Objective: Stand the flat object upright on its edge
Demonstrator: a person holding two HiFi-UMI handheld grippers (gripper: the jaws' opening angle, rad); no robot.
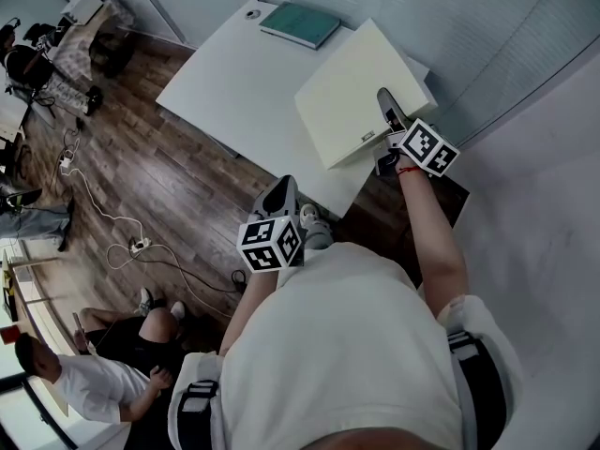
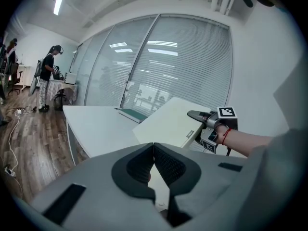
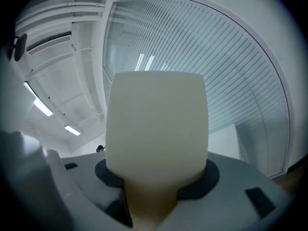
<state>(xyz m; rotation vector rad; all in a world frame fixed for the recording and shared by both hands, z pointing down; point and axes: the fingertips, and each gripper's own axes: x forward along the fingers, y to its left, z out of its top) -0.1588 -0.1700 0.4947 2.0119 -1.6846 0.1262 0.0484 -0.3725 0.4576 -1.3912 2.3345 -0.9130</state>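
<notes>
Cream flat board [image 1: 356,97], tilted, is pinched at its near edge in the right tongs [image 1: 387,111]. Its far edge perhaps rests on the white counter [image 1: 234,87] beyond them. The left tongs [image 1: 279,195], pressed together and empty, hang well short of it.
</notes>
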